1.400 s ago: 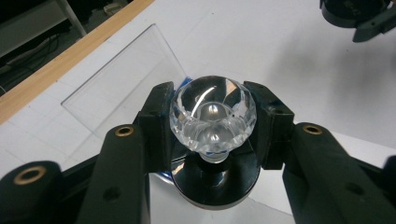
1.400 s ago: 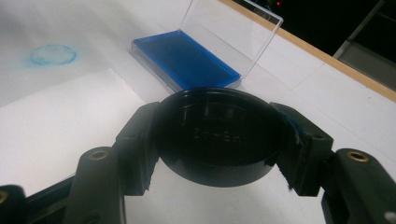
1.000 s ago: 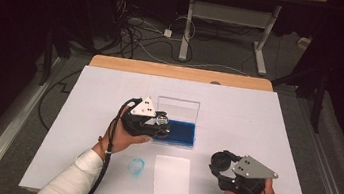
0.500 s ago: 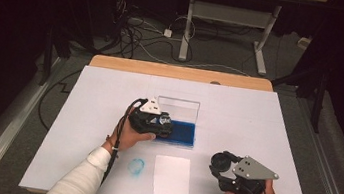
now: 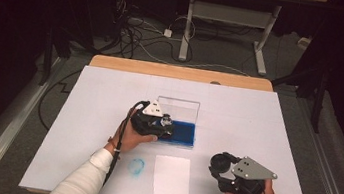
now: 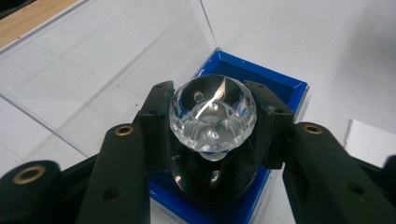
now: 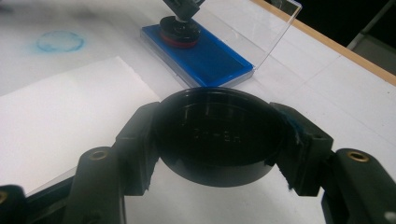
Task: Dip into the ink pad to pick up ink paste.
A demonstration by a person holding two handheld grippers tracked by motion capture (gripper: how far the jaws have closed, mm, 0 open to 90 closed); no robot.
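On the left, the left gripper clamps a stamp's crystal knob, its base pressed on the blue ink pad. Farther right, the right gripper grips a black round cap above the table.

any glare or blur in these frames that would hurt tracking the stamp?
Left gripper view: the stamp's faceted clear knob throws bright highlights, and the near jaws are soft. Right gripper view: the black cap is sharp, the blue ink pad slightly soft. High view: the white table is evenly lit, the surroundings dark.
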